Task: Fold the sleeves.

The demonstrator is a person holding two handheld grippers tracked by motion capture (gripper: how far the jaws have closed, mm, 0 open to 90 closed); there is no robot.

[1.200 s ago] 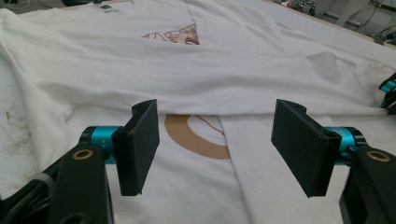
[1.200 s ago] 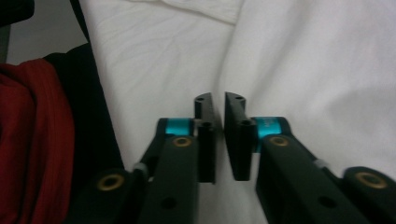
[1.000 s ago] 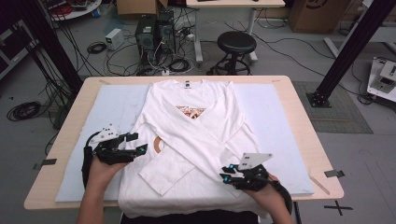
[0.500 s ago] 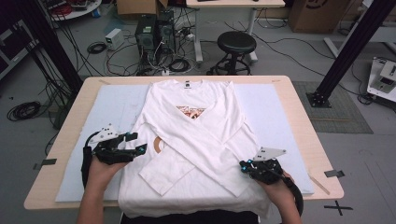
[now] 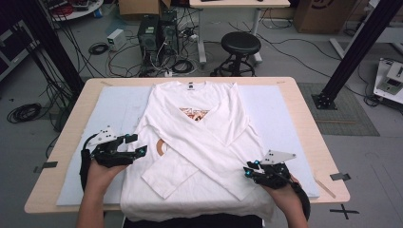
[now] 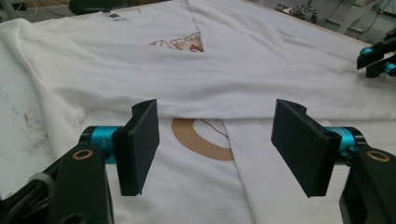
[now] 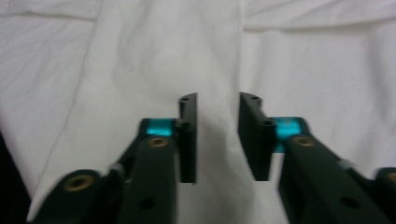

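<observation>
Lying flat on the counter (image 5: 304, 118), the shirt (image 5: 199, 142) has its sleeves crossed over the chest, long axis running away from the person. The right tool (image 5: 251, 171), jaws narrowed but gripping nothing, sits at the sleeve cuff (image 5: 237, 187) on the lower right. The left tool (image 5: 138, 146), jaws wide, hovers at the shirt's left edge.

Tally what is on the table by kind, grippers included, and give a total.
White long-sleeved shirt: 1
Pale blue mat: 1
Handheld grippers: 2, left gripper and right gripper, both with jaws apart
Total: 4
</observation>
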